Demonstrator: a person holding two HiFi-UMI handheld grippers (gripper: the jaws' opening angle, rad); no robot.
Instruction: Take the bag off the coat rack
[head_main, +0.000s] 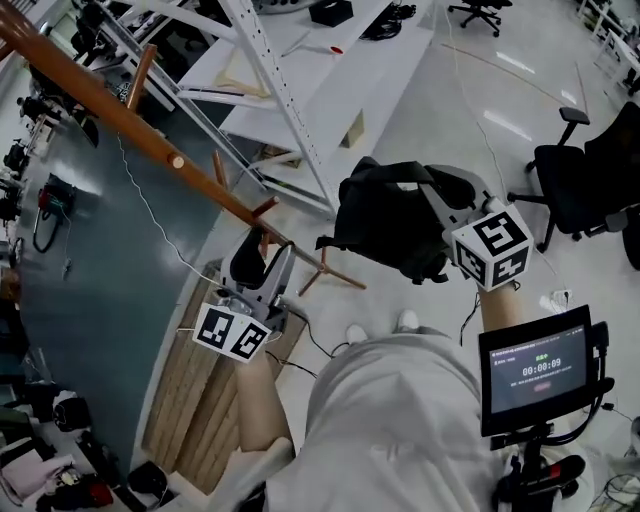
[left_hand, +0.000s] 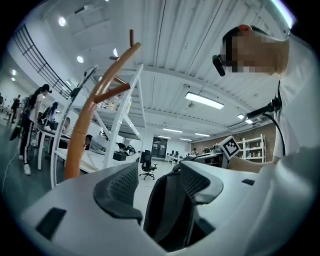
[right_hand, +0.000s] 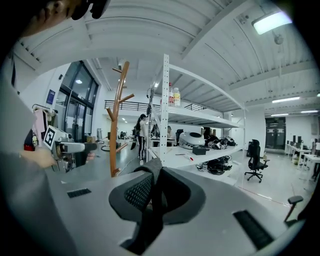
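Nearest is the person's pale clothing, with a small timer screen (head_main: 540, 370) low right. The left gripper (head_main: 266, 254) is held low beside the rack's foot. In the left gripper view its jaws are clearly apart, with floor showing in the gap. A dark shape lies against the inner side of one jaw; can't tell what it is. The right gripper (right_hand: 152, 172) is fully closed, pinching a black strap (right_hand: 150, 200) of the bag (head_main: 390, 220). The bag is off the hooks, bunched at the right gripper just right of the coat rack's foot and apart from its pole. The coat rack (head_main: 130, 125) is brown wood and runs from the left gripper away to the upper left, its pegs bare. Beyond are white shelving (head_main: 290, 110), grey floor and a black office chair (head_main: 580, 180) at far right.
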